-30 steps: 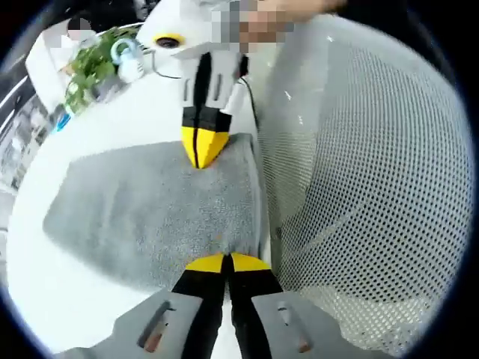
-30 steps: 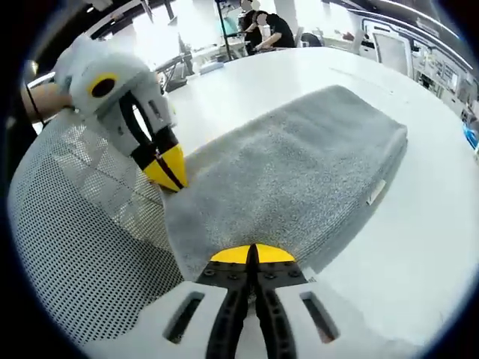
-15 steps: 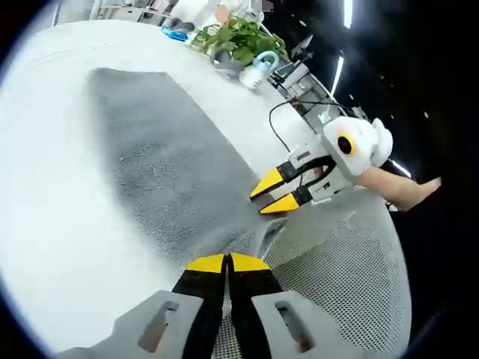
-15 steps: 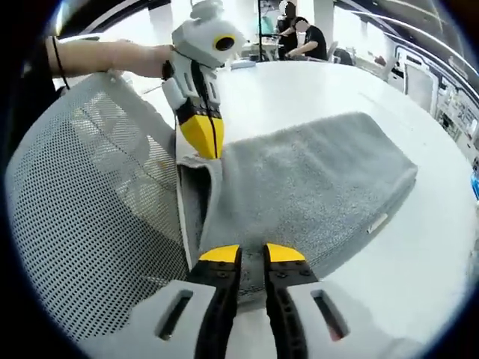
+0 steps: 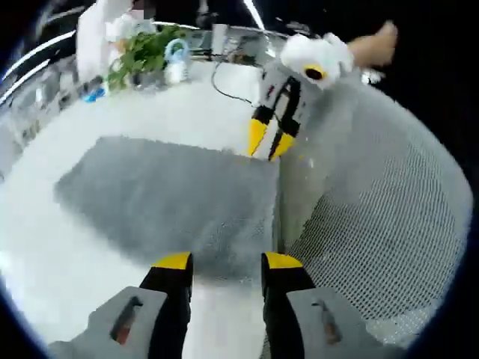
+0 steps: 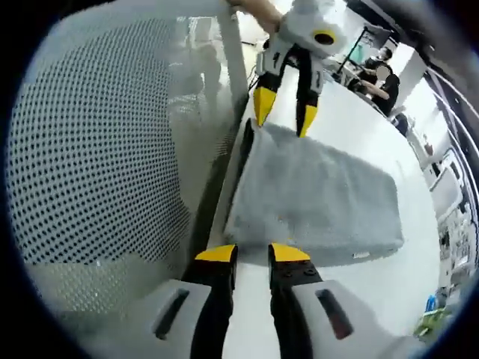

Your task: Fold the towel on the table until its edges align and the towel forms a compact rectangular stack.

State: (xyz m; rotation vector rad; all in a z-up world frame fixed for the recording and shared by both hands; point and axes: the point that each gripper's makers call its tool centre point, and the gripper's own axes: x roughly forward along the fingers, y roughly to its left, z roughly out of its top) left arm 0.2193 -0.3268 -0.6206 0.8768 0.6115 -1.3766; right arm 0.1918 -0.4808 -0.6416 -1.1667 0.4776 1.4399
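On table (image 5: 45, 247): one grey towel (image 5: 179, 202), folded flat, at 11 o'clock of left gripper (image 5: 221, 262) | left gripper: jaws apart, empty | right gripper (image 6: 253, 254): jaws apart, empty, towel at 12 o'clock | one mesh chair (image 5: 374, 232) at 3 o'clock

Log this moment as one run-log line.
towel: folded, flat on table | left tool: open, off towel | right tool: open, off towel | mesh chair: beside table
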